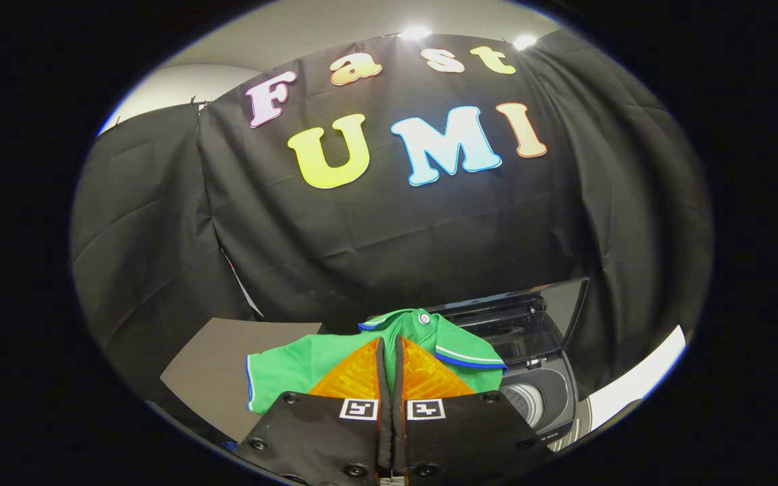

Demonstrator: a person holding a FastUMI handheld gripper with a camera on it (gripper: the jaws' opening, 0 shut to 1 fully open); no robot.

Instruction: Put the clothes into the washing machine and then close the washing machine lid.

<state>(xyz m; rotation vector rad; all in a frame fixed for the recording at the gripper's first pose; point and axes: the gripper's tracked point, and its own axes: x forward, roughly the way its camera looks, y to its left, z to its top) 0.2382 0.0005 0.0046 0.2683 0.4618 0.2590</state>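
Dark-bodied washing machine [551,395], lid [531,317] raised, drum opening [524,401] ahead and to the right of the fingers. Green polo shirt [294,368] hangs at the fingertips, spreading leftward (apparently pinched). Gripper [390,358]: fingers drawn nearly together, level, pointing forward.
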